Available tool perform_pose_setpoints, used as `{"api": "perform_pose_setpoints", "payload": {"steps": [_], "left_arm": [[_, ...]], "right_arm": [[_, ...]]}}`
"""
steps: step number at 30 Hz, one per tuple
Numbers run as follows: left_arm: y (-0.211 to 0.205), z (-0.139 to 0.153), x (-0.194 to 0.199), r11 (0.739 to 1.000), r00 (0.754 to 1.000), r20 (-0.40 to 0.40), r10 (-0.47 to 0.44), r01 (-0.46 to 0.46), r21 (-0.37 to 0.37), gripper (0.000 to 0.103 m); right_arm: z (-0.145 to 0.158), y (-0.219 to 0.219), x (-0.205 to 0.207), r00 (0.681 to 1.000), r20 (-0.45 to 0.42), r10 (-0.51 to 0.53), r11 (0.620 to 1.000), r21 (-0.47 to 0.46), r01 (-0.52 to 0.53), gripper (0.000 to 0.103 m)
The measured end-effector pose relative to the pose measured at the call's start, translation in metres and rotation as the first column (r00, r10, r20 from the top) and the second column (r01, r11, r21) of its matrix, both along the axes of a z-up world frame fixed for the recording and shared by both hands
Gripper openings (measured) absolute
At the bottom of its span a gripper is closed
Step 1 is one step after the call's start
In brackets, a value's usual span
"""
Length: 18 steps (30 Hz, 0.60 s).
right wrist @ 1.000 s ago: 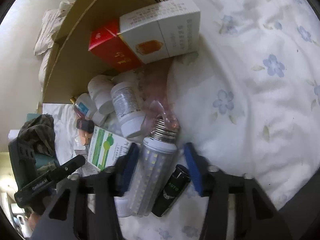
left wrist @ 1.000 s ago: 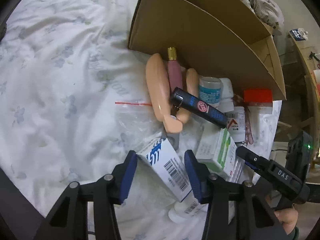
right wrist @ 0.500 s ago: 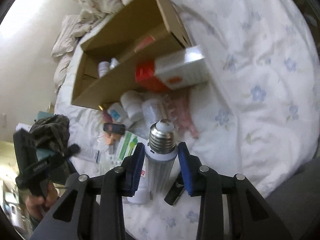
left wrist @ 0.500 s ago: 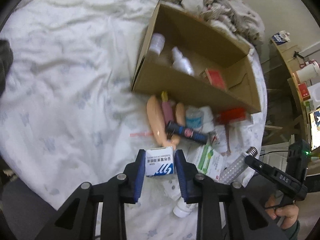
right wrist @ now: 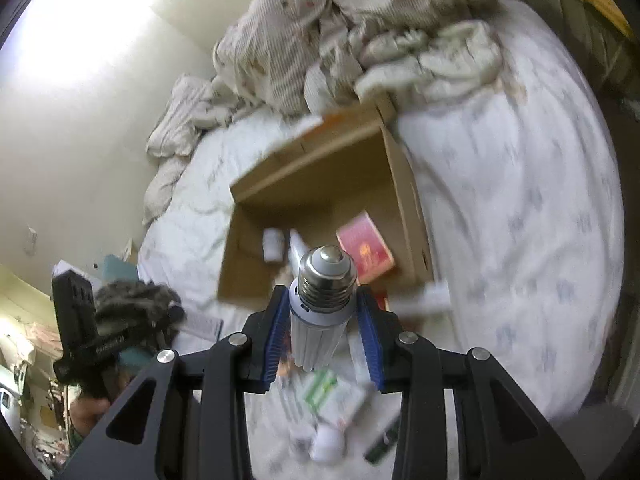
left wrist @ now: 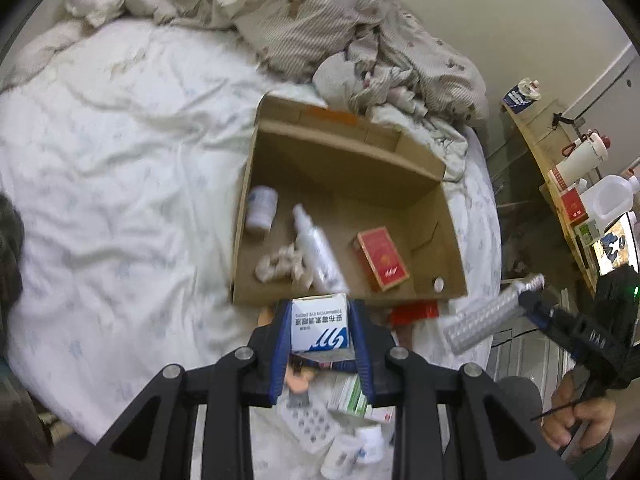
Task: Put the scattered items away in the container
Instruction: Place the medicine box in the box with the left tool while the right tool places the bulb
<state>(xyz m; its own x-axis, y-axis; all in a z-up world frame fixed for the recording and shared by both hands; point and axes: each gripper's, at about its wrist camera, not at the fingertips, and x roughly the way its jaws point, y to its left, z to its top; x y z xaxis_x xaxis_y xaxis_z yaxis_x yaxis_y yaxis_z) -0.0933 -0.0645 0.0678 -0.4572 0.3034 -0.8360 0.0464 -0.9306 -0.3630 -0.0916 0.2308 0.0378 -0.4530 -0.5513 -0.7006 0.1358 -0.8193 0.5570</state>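
An open cardboard box [left wrist: 448,216] lies on the bed; it also shows in the right wrist view [right wrist: 404,200]. Inside are a white bottle [left wrist: 261,207], a spray bottle [left wrist: 318,248], a red packet [left wrist: 382,258] and crumpled tissue [left wrist: 282,266]. My left gripper [left wrist: 320,330] is shut on a white and blue eye-drops box [left wrist: 320,326], held above the box's near wall. My right gripper [right wrist: 322,320] is shut on an LED corn bulb [right wrist: 322,296], raised above the pile; it also shows in the left wrist view [left wrist: 486,316].
Loose items lie on the sheet below the grippers: a green and white carton [left wrist: 352,394], a blister pack [left wrist: 310,424], white bottles [left wrist: 352,452] and a red box [left wrist: 414,312]. A crumpled duvet [left wrist: 320,20] lies behind the box. A cluttered shelf [left wrist: 568,184] stands right.
Both grippers have risen well above the pile with their items. The eye-drops box and the bulb were lifted off the sheet, and the open box now lies below in view.
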Motion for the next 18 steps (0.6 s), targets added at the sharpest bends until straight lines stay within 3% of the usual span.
{"api": "perform_pose_setpoints", "payload": {"steps": [5,10,18], "left_arm": [[0.005,0.002,-0.031,0.997,1.000,-0.010,-0.010,0.010,-0.074,0.029],[0.013,-0.012,-0.058,0.990,1.000,-0.006,-0.021,0.020,-0.139,0.029],[0.035,-0.064,-0.089,0.981,0.997,0.068,-0.044,0.056,-0.186,0.029]], "right_arm": [[0.003,-0.030,-0.041,0.999,-0.034,0.016,0.999,0.033,-0.015,0.038],[-0.023,-0.049,-0.071,1.000,0.009,0.027,0.998,0.050,-0.027,0.038],[-0.077,-0.080,-0.088,0.991,0.112,0.074,0.992,0.093,-0.085,0.038]]}}
